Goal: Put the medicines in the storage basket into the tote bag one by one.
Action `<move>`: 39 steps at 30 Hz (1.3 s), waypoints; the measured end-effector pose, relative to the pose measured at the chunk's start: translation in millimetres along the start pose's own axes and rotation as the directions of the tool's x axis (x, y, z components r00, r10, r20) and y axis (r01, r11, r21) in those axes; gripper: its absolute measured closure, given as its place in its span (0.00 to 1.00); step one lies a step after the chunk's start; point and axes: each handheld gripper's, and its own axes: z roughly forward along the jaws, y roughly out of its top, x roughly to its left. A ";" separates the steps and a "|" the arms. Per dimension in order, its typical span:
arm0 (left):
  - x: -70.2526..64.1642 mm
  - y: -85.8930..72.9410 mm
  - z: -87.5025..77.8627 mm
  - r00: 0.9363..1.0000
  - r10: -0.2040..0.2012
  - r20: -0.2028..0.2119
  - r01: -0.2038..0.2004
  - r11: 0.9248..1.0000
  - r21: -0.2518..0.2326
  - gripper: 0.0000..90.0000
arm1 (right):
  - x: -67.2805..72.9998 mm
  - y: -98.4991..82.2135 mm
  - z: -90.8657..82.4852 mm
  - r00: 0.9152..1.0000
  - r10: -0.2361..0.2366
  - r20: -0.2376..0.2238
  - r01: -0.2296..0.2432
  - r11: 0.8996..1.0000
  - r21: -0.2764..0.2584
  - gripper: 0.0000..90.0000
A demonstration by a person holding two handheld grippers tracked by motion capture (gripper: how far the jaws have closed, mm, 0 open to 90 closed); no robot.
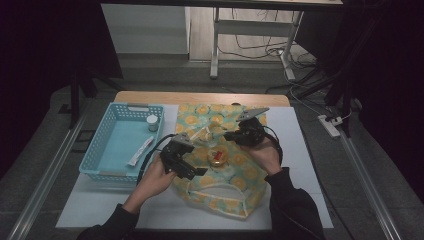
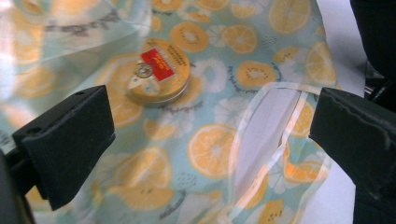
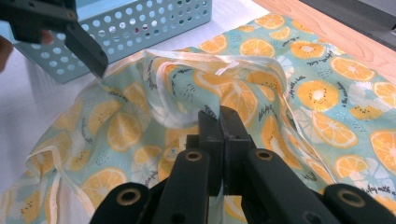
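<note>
A fruit-print cloth bag [image 1: 231, 181] lies spread on the white sheet in the middle of the table. On top of it rests a round gold tin [image 1: 217, 158] with a red label. My left gripper [image 1: 196, 169] hovers just left of the tin, jaws wide open and holding nothing. In the left gripper view the tin [image 2: 159, 77] lies ahead of the open left gripper [image 2: 210, 109], above the bag's handle loop [image 2: 280, 140]. My right gripper [image 1: 227, 135] is shut on a raised fold of the bag [image 3: 187, 88] at its far part; the right gripper [image 3: 223, 115] pinches the cloth.
A teal perforated basket [image 1: 95, 150] stands at the left, holding a small white jar [image 1: 152, 122] and a white tube [image 1: 141, 151]. The basket's wall [image 3: 154, 23] is near the bag's lifted edge. A white sheet [image 1: 300, 160] covers the wooden table [image 1: 200, 97].
</note>
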 end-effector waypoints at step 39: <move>71.3 -42.2 -63.3 0.957 -0.220 -0.188 0.220 0.975 -0.023 0.00 | 2.5 0.0 0.8 1.000 -0.008 0.002 0.008 1.000 0.003 0.99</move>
